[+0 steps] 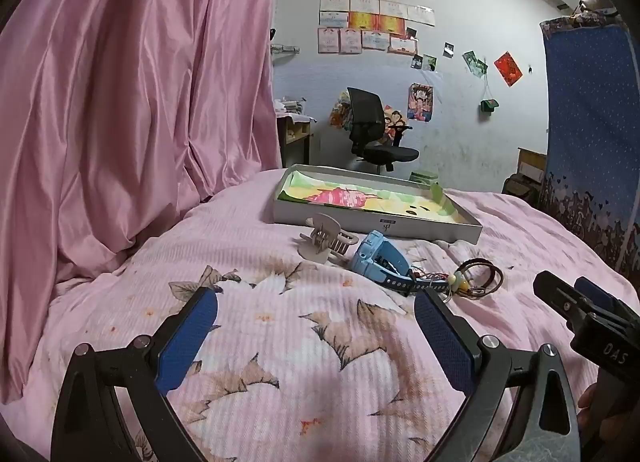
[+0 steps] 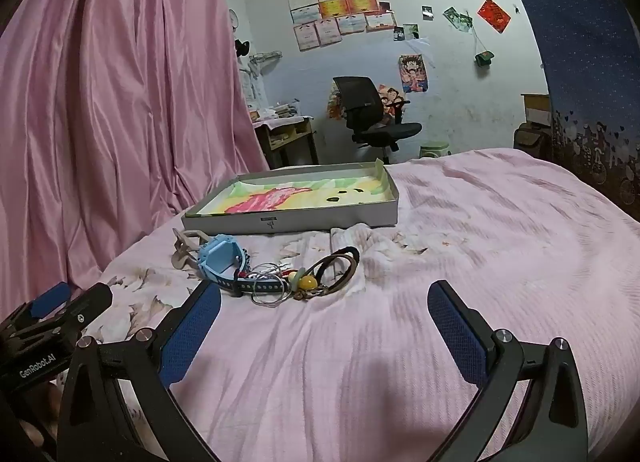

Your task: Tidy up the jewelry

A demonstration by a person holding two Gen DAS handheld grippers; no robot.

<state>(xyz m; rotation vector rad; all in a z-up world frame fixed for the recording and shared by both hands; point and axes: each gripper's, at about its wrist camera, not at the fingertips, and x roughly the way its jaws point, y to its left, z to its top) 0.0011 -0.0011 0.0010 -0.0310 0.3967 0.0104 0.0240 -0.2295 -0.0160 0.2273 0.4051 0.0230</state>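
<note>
On the pink bedspread lies a small heap: a beige hair claw [image 1: 326,238] [image 2: 185,246], a light blue watch [image 1: 378,258] [image 2: 224,258], thin wire rings [image 2: 269,289], a yellow and green bead charm [image 1: 460,281] [image 2: 306,281] and brown cord bracelets [image 1: 482,276] [image 2: 338,262]. Behind them sits a shallow grey box [image 1: 372,224] [image 2: 296,220] lined with a coloured drawing. My left gripper [image 1: 316,338] is open, short of the heap. My right gripper [image 2: 324,336] is open too, just before the bracelets. Neither holds anything.
A pink curtain [image 1: 132,102] hangs at the left. A blue patterned cloth [image 1: 592,122] hangs at the right. Beyond the bed stand a black office chair [image 2: 372,114] and a small desk [image 2: 286,134]. Open bedspread [image 2: 500,230] stretches to the right of the heap.
</note>
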